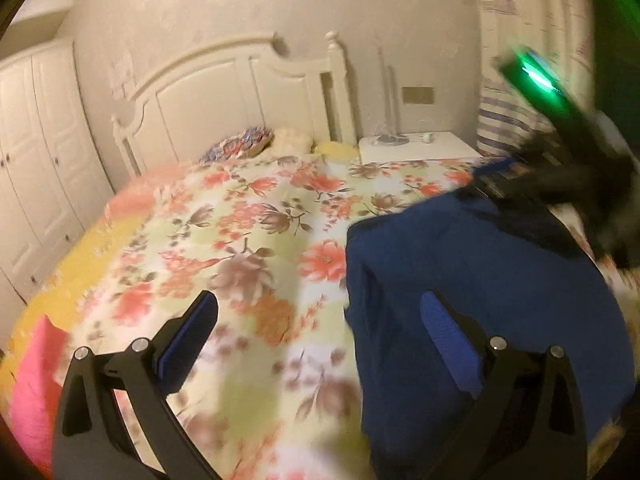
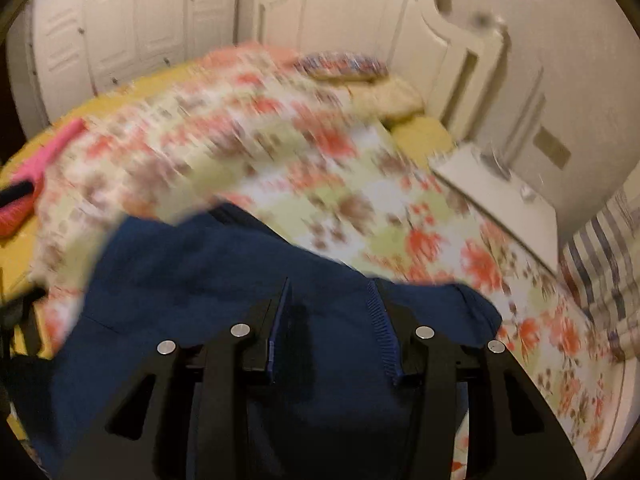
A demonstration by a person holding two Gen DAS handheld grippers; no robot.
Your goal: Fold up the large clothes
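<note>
- The left gripper (image 1: 318, 312) is seen spread wide over the floral bedspread (image 1: 240, 240), with nothing between its pads.
- The right gripper (image 2: 330, 300) is seen partly parted above the navy garment (image 2: 200, 272); a grip on the cloth cannot be told.
- The garment is laid on the bed, near the white nightstand (image 1: 416, 148).

Right wrist view, heavy motion blur. Right gripper (image 2: 330, 304) points down over a dark blue garment (image 2: 208, 280) lying on the near part of the floral bedspread (image 2: 320, 152). Jaws stand partly apart with blue cloth seen between them; whether the pads press on it cannot be told. Far: white headboard (image 2: 360, 4), wardrobe (image 2: 120, 20) at far left. White nightstand (image 2: 500, 196) at right. Pink item (image 2: 48, 152) at left edge.
</note>
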